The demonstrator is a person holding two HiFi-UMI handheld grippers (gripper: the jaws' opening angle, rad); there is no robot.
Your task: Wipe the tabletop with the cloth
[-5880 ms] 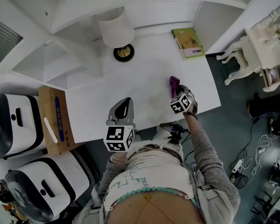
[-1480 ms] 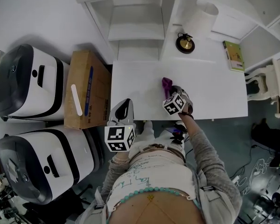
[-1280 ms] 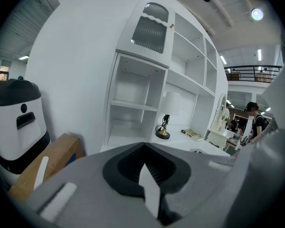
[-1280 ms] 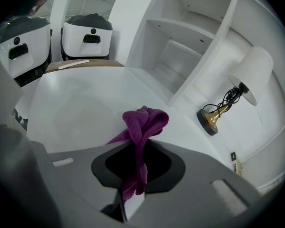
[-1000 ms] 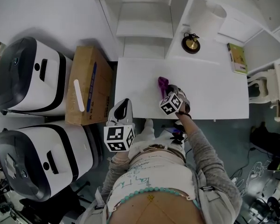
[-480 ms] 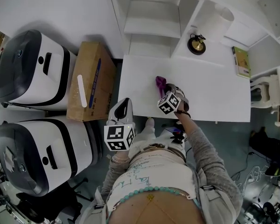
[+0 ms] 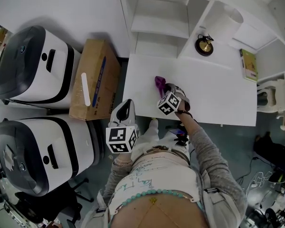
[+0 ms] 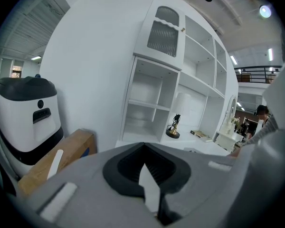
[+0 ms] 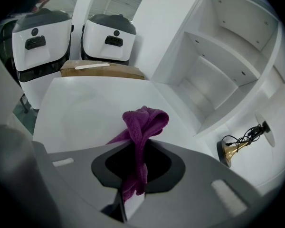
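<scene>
Currently the cloth (image 9: 141, 123) is clamped between the jaws of the right gripper (image 7: 163, 90), which are closed down tight on its lower part. The cloth is purple, with a fine terry texture, and is bunched into a narrow strip. Its long axis runs along the jaws. The free end projects past the jaw tips and folds over into a rounded knot that points toward the shelf unit (image 7: 161, 18). In the head view the cloth sits over the left half of the white table (image 7: 218, 96), about midway between the front and rear edges. Contact with the tabletop cannot be confirmed.

Ahead of the cloth the table surface is bare up to the shelf unit. A brass-based lamp (image 7: 204, 45) with a dark cord stands at the rear of the table, well apart from the cloth. A green book (image 7: 248, 64) lies near the right rear corner.

The left gripper (image 7: 127, 106) is held off the table's front-left corner, jaws together with nothing between them.

A cardboard box (image 7: 96, 80) stands on the floor just beside the table's left end. Two white and black machines (image 7: 31, 63) stand beyond the box.
</scene>
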